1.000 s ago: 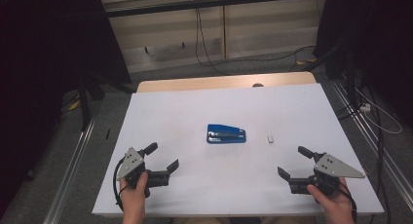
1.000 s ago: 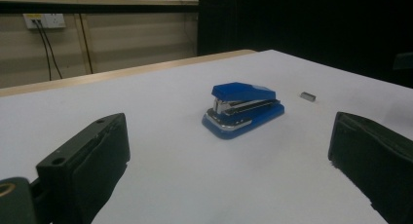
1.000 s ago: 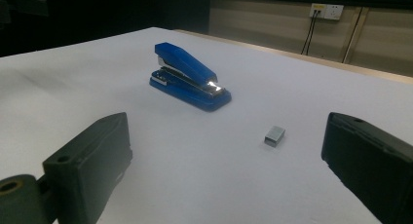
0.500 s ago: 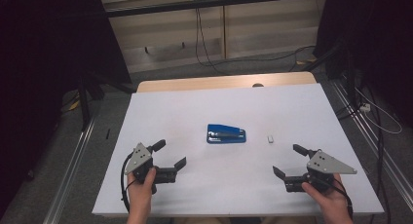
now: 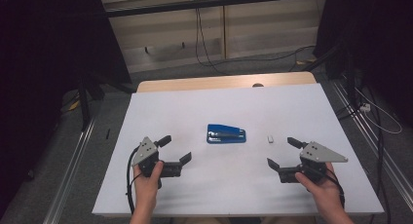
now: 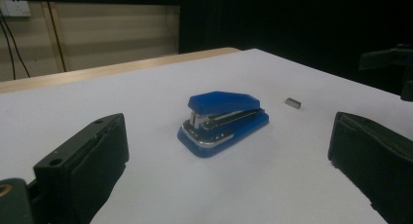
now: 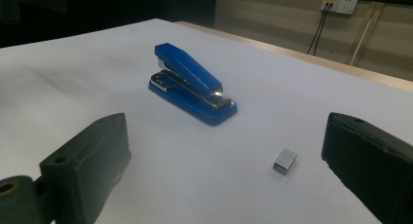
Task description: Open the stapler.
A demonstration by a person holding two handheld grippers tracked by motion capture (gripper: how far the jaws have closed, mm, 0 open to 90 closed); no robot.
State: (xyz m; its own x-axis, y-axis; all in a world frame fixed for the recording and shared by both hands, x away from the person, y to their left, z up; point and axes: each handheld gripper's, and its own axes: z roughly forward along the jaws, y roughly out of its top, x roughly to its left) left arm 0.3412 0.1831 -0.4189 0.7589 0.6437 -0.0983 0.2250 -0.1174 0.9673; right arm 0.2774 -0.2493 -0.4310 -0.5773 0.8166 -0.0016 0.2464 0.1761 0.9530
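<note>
Small blue plastic stapler (image 5: 226, 134) lies on white worktop (image 5: 234, 185), ahead of and between both grippers, long axis crosswise. Left gripper (image 5: 176, 149) and right gripper (image 5: 281, 152) fingers wide, empty. Small grey staple block (image 5: 270, 139) lies nearest right fingers.

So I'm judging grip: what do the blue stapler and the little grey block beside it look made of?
The blue stapler looks like glossy moulded plastic over a shiny metal staple track, which glints at its end. The little grey block looks like bare metal, probably a strip of staples; its dull silver faces suggest that.
</note>
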